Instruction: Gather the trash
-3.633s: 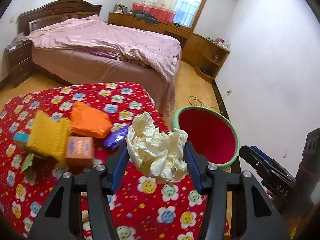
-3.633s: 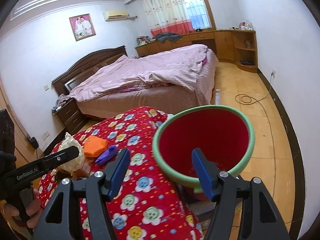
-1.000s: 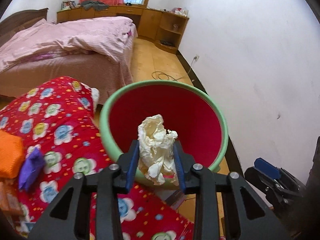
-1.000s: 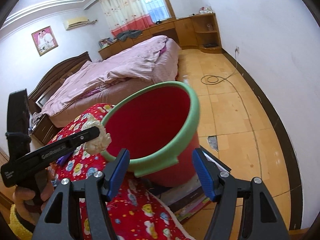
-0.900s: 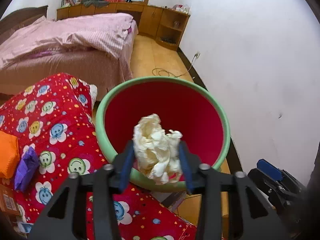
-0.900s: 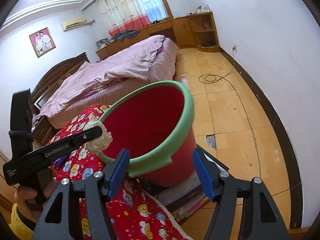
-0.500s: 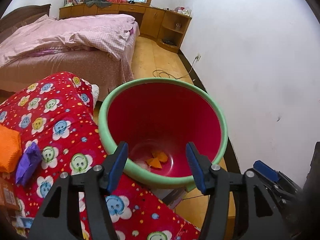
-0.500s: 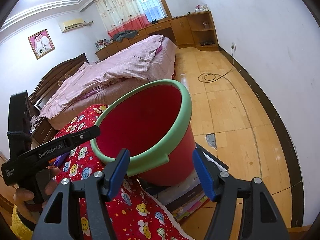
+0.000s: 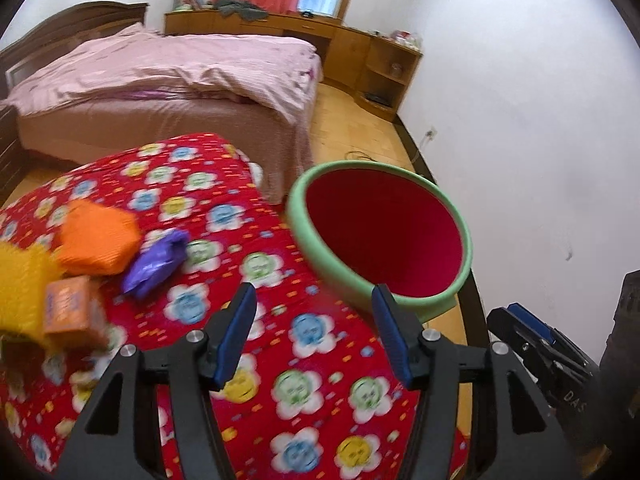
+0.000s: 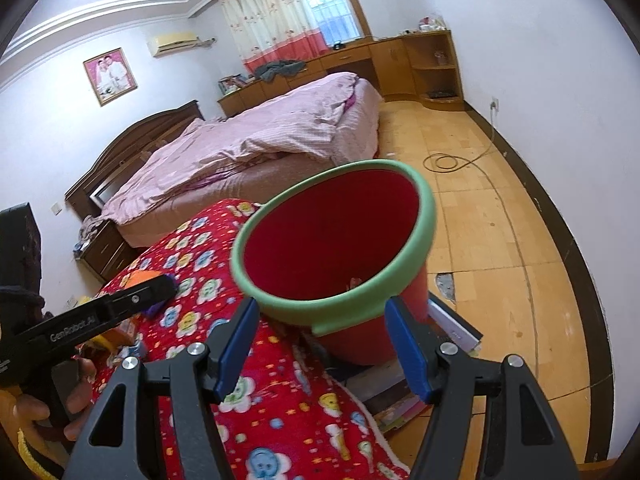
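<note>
**Both hands empty beside the bin**

Now my left gripper (image 9: 314, 322) hung over the red flowered cloth (image 9: 248, 264) on the worktop, its blue fingers (image 9: 236, 332) spread wide with nothing between them; my right gripper (image 10: 320, 342) was likewise wide and empty, its fingers framing the near side of the red bin (image 10: 332, 236) without touching it; the bin, with its green rim (image 9: 400, 304), stood just off the edge of the worktop on a stack of flat things on the floor, and something small lay at its bottom, too dim to name; the trash left on the cloth lay in a cluster to the left in the left wrist view: a purple crumpled wrapper (image 9: 154, 262) nearest the bin, an orange textured piece (image 9: 96, 240) just beside it, a small orange box (image 9: 70, 306) nearer me, and a yellow textured piece (image 9: 18, 288) at the frame's edge, all blurred; behind them stood a bed (image 9: 160, 76) with pink bedding; my left hand (image 10: 44, 404) showed in the right wrist view, gripping its tool.
</note>
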`<state>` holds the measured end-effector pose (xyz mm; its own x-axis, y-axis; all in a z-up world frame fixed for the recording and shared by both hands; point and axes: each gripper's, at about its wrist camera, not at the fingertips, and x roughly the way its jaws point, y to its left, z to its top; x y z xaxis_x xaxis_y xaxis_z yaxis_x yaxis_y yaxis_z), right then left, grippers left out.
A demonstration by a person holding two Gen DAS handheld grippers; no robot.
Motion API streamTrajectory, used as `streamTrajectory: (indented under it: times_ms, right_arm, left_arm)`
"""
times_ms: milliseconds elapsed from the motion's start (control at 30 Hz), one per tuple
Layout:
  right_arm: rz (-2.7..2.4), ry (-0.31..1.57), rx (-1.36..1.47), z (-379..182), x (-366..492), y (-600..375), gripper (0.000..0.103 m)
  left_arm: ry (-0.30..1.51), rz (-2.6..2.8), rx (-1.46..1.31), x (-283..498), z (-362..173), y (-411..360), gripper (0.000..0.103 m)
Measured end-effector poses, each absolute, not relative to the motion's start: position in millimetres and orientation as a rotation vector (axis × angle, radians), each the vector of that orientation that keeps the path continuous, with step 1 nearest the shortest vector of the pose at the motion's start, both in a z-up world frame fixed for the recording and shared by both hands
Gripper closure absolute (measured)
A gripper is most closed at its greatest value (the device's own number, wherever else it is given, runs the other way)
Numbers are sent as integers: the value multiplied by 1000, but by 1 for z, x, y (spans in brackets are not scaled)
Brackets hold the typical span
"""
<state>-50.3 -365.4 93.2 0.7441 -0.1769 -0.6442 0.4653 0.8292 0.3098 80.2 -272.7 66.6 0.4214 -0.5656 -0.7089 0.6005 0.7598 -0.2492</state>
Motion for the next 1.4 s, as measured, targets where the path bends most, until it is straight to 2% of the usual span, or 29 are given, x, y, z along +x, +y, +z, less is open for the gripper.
streamTrajectory:
  times_ms: [733, 1400]
  right_arm:
    - [-168, 699, 402, 99, -1, -269, 35]
    - [-109, 798, 371, 77, 32, -233, 35]
  left_arm:
    - [814, -398, -70, 92, 72, -103, 43]
    - [926, -207, -201, 161, 9, -13, 43]
